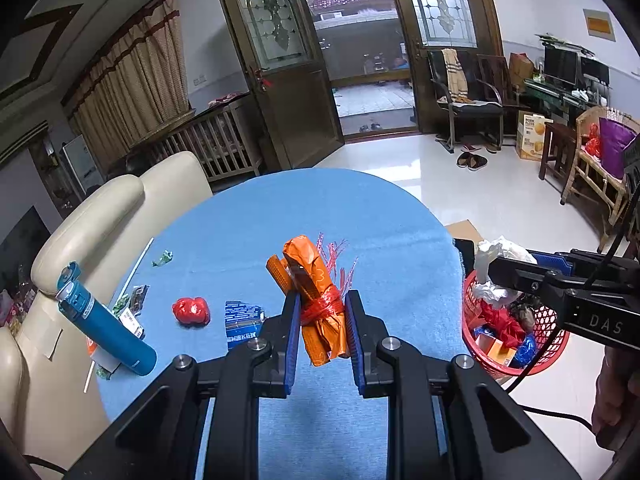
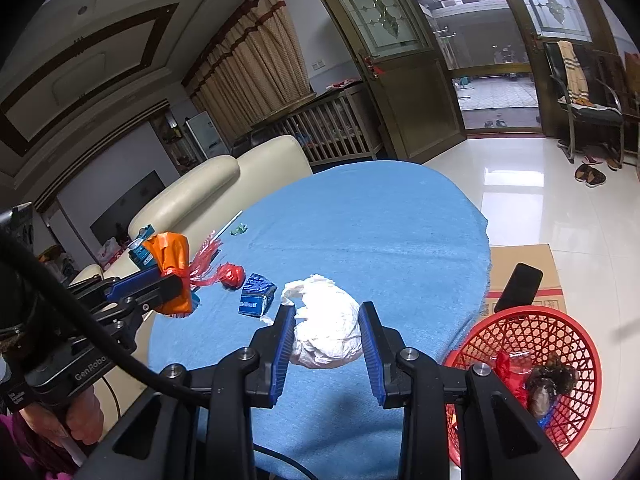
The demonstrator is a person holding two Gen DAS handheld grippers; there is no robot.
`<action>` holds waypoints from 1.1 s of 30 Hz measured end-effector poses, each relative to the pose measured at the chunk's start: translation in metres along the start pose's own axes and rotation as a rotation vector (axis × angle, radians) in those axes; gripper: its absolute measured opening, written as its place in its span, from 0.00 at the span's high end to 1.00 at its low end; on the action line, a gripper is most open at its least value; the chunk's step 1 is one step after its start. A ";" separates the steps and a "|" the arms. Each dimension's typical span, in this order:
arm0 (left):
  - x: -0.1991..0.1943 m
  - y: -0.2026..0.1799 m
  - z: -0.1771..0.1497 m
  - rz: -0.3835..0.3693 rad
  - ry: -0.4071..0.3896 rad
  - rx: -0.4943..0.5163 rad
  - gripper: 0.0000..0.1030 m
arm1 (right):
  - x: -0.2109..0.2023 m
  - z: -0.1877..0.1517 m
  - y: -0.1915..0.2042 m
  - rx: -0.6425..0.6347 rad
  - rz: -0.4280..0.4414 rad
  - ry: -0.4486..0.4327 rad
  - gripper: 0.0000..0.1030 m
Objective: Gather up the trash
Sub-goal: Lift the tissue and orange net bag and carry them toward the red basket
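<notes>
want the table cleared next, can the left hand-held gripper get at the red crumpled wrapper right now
Probably not yet: the left hand-held gripper is shut on the orange wrapped bundle. Otherwise the red crumpled wrapper lies uncovered on the blue tablecloth.

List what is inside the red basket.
The red basket holds red plastic, an orange box, blue wrapping and a dark brown lump. The right gripper and its white wad cover the rest.

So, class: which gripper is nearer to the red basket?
Right. The right gripper, shut on a white wad, is just beside the red basket at the table's edge. The left gripper, shut on an orange bundle, is farther back over the table.
</notes>
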State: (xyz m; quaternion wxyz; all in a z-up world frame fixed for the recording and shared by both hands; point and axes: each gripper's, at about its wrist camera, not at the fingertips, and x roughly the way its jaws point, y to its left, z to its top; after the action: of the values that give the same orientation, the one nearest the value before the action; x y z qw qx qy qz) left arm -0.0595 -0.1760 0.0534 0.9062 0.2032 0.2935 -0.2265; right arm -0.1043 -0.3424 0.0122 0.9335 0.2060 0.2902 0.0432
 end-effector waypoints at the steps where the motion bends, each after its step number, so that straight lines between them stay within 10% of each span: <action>1: 0.000 -0.001 0.000 -0.001 0.001 0.001 0.77 | -0.001 0.000 0.000 0.002 0.000 0.000 0.66; 33: 0.013 -0.023 0.005 -0.045 0.033 0.044 0.77 | -0.013 -0.002 -0.022 0.052 -0.038 -0.015 0.66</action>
State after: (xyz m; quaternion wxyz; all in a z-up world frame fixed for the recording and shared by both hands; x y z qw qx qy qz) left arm -0.0601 -0.2011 0.0432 0.8912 0.2201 0.3080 -0.2498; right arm -0.1168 -0.3639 0.0084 0.9307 0.2247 0.2881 0.0162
